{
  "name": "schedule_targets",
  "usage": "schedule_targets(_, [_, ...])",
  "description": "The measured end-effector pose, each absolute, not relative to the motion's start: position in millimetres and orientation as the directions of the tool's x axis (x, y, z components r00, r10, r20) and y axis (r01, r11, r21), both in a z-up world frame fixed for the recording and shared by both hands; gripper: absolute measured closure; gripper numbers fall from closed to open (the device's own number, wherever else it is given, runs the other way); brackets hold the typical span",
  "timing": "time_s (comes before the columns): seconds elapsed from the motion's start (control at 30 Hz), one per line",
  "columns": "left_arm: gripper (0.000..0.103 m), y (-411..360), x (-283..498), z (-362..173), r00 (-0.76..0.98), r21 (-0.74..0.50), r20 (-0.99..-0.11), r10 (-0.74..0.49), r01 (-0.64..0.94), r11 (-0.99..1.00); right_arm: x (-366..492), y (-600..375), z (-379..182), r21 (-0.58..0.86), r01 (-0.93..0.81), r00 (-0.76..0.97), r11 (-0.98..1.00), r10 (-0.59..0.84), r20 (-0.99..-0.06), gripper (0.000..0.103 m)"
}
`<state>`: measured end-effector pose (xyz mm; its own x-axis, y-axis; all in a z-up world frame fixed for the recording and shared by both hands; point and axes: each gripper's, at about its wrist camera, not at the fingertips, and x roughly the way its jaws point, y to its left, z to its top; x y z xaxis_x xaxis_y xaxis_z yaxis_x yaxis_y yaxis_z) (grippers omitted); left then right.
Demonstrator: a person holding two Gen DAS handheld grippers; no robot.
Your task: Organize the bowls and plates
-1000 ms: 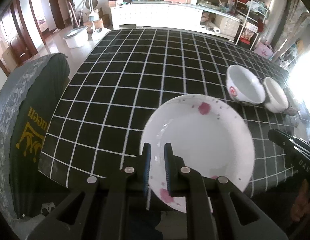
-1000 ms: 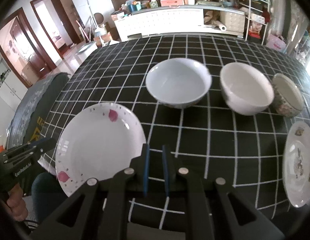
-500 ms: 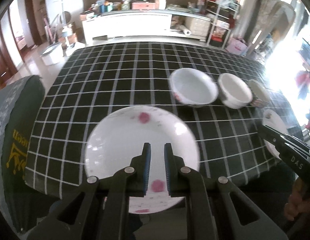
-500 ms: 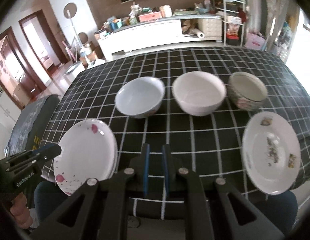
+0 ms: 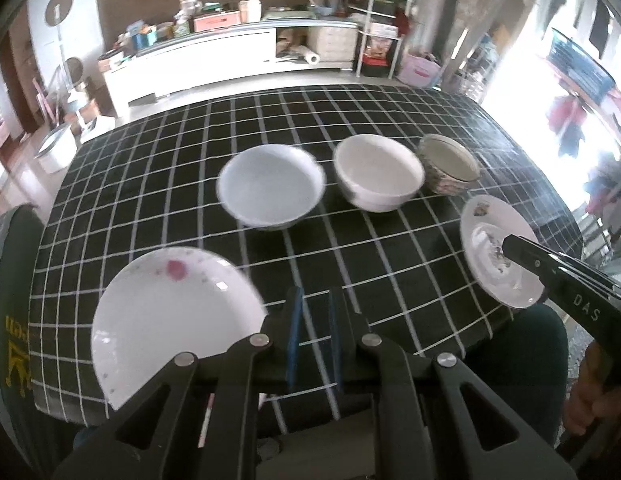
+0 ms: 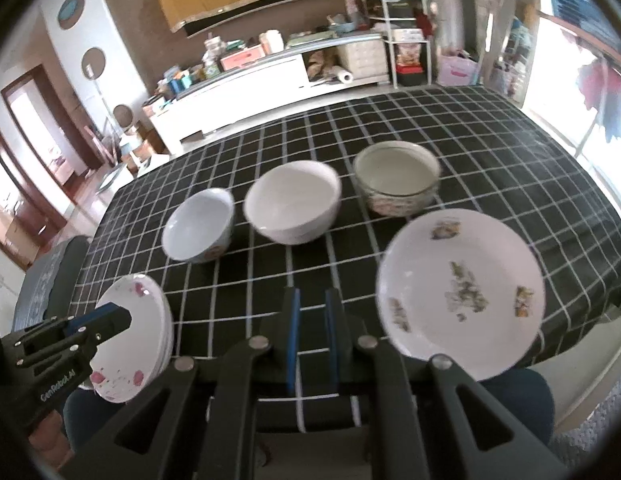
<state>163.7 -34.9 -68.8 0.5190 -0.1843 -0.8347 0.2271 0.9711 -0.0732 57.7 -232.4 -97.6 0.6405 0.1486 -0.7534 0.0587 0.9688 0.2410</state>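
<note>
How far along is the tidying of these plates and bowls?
Done: the pink-flowered plates look stacked at the table's near left corner. In hand: nothing; the left gripper and right gripper are shut and empty. Left: three separate bowls and the lone patterned plate.

I read "DAS" in pale letters on the black body of the right tool (image 5: 510,245), at the right edge of the left wrist view. In the right wrist view, lower left, the left tool (image 6: 124,317) carries "GenRobot.AI". Yellow lettering on the dark green cloth (image 5: 14,320) at far left is too cut off to read.
</note>
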Motion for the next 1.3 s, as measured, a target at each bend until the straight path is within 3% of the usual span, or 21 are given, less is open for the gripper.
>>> schedule_targets(0.47, [0.091, -107, 188, -76, 0.470, -0.103, -0.843, -0.261, 0.336, 0.936, 52, -310, -110, 0.252, 0.209, 0.625, 0.945, 0.069, -0.777, 0.087])
schedule_targets(1.3, [0.091, -181, 229, -124, 0.335, -0.124, -0.896, -0.292, 0.441, 0.889, 61, -387, -155, 0.246, 0.363, 0.553, 0.898, 0.005, -0.833, 0.087])
